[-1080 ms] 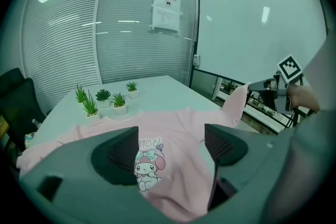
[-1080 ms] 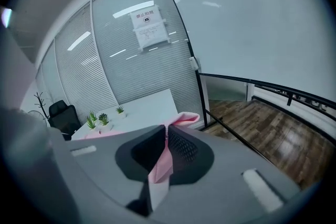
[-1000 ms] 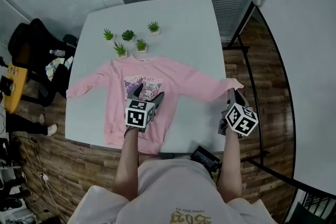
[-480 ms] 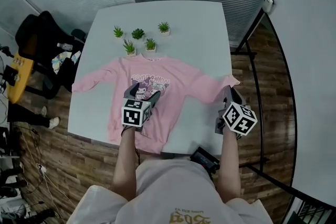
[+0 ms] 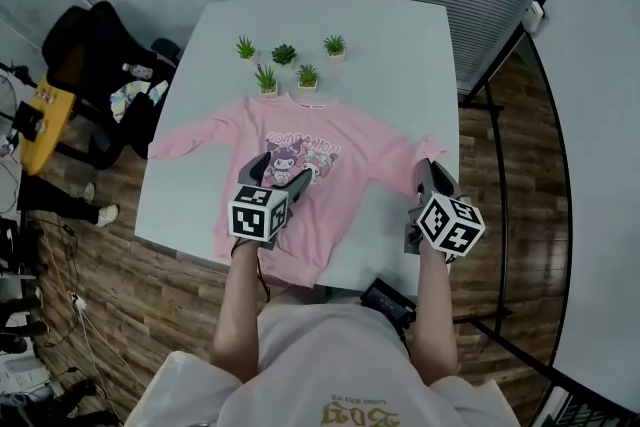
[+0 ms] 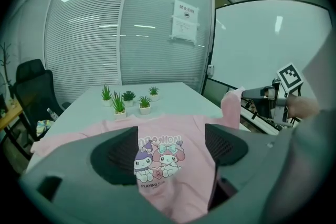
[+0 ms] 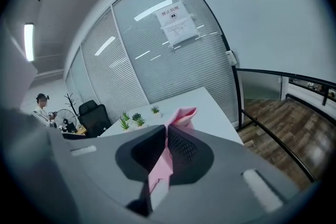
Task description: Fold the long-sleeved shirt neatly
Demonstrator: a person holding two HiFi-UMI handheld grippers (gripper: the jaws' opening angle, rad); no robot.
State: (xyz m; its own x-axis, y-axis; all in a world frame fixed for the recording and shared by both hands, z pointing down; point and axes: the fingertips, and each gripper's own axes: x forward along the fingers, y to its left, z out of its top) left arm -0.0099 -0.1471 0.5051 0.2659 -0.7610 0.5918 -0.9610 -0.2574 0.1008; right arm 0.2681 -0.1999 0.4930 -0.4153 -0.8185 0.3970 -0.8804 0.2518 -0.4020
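Shirt cuff (image 7: 184, 115) between right claw (image 7: 166, 136) jaws

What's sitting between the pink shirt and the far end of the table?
Five small potted plants, beyond the collar of the pink shirt; the head view shows them.

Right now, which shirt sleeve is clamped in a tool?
The right-side sleeve: its cuff is shut in the right tool. The left-side sleeve lies on the table, untouched.

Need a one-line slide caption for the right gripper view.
Right claw shut on the pink shirt's sleeve cuff, held above the white table, potted plants behind.
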